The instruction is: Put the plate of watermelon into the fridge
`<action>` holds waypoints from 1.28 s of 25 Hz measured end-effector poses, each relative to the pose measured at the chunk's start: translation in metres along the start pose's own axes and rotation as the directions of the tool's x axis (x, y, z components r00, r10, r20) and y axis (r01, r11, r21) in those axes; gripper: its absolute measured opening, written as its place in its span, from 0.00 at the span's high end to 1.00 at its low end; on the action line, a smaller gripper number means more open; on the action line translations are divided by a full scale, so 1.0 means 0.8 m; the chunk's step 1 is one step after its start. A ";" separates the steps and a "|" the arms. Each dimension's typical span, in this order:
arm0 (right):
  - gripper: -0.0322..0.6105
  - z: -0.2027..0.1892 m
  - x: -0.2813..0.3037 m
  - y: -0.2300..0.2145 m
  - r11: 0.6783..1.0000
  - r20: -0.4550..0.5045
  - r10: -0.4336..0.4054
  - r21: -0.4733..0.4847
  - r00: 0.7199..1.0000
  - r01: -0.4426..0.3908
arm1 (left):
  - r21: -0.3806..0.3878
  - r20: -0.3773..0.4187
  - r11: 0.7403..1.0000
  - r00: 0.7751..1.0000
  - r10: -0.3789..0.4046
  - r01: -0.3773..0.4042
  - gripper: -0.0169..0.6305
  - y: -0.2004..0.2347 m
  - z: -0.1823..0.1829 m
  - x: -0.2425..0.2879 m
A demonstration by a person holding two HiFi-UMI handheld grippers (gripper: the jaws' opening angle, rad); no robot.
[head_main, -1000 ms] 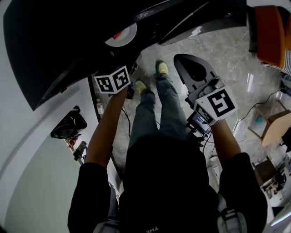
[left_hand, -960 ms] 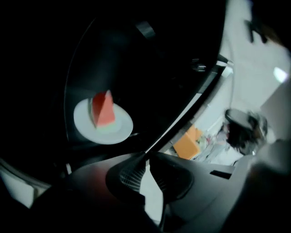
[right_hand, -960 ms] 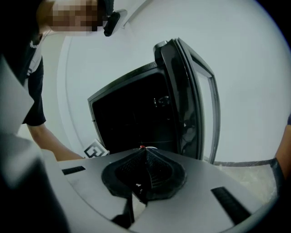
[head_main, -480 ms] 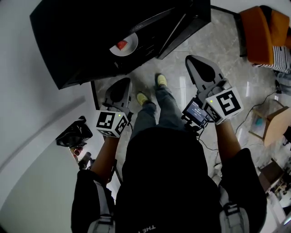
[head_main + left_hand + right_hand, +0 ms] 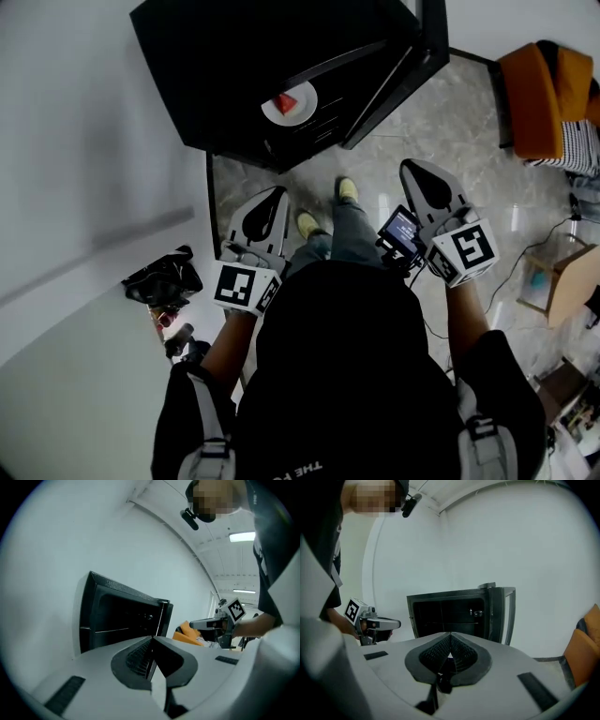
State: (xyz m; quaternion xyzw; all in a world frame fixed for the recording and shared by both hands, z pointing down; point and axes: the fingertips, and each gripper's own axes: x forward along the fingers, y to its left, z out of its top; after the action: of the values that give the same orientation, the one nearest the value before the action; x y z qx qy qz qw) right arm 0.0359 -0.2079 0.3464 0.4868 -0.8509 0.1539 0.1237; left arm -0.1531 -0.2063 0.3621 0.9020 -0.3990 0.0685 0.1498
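Note:
A white plate with a red watermelon piece (image 5: 289, 105) rests inside the open black fridge (image 5: 225, 66), whose door (image 5: 398, 70) stands swung out to the right. My left gripper (image 5: 275, 195) hovers over the floor in front of the fridge, well short of the plate, its jaws shut with nothing between them (image 5: 152, 639). On the right, level with it, is my right gripper (image 5: 419, 171). It is also shut and empty (image 5: 450, 634). Both gripper views look toward the fridge opening (image 5: 450, 613).
An orange chair (image 5: 544, 84) stands at the back right, and a cardboard box (image 5: 567, 272) with cables lies further right. A black bag (image 5: 159, 277) lies by the white wall on the left. The person's feet (image 5: 342, 192) stand on the marble floor before the fridge.
The left gripper has drawn back from the fridge toward the person's body. The plate stays inside the fridge. The whole fridge now sits farther from both grippers.

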 end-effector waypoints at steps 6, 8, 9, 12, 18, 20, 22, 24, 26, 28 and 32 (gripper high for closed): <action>0.93 0.010 -0.016 0.034 1.000 0.020 -0.011 -0.029 1.000 0.012 | -0.004 0.034 0.999 0.999 0.033 -0.032 0.95 0.004 0.015 -0.057; 0.93 0.017 -0.014 0.041 0.998 0.042 -0.003 -0.058 0.999 0.005 | -0.004 0.048 0.999 0.998 0.050 -0.050 0.95 0.009 0.017 -0.069; 0.93 0.021 -0.013 0.045 0.998 0.052 0.002 -0.063 0.999 0.001 | -0.006 0.052 0.998 0.997 0.063 -0.063 0.95 0.011 0.017 -0.074; 0.93 0.027 -0.013 0.053 0.998 0.055 0.013 -0.062 0.998 -0.010 | -0.035 0.056 0.995 0.994 0.092 -0.091 0.95 0.009 0.016 -0.088; 0.93 0.045 -0.019 0.050 0.995 0.089 0.042 -0.093 0.995 -0.034 | -0.044 0.055 0.995 0.994 0.094 -0.092 0.95 -0.011 0.025 -0.083; 0.93 0.049 -0.032 0.043 0.995 0.096 0.032 -0.092 0.995 -0.023 | -0.043 0.049 0.994 0.993 0.105 -0.103 0.95 -0.022 0.029 -0.078; 0.93 0.052 -0.048 0.037 0.996 0.107 0.020 -0.084 0.994 -0.011 | -0.038 0.047 0.993 0.992 0.116 -0.114 0.95 -0.034 0.034 -0.073; 0.93 0.054 -0.067 0.030 0.997 0.115 0.011 -0.078 0.993 -0.003 | -0.039 0.056 0.993 0.992 0.116 -0.113 0.95 -0.050 0.042 -0.068; 0.93 0.052 -0.088 0.022 0.997 0.115 -0.004 -0.077 0.993 0.012 | -0.036 0.068 0.994 0.992 0.107 -0.105 0.95 -0.069 0.048 -0.064; 0.93 0.048 -0.109 0.014 0.997 0.116 -0.016 -0.079 0.993 0.025 | -0.022 0.078 0.995 0.992 0.099 -0.098 0.95 -0.089 0.052 -0.061; 0.93 0.044 -0.154 -0.003 0.996 0.148 -0.033 -0.073 0.988 0.044 | -0.011 0.089 0.996 0.992 0.088 -0.088 0.95 -0.130 0.053 -0.061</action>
State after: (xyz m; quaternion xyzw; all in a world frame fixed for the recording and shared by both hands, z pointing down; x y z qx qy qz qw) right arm 0.0967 -0.1255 0.2697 0.5082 -0.8533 0.0829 0.0819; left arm -0.1086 -0.1199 0.2878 0.8852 -0.4449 0.0333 0.1319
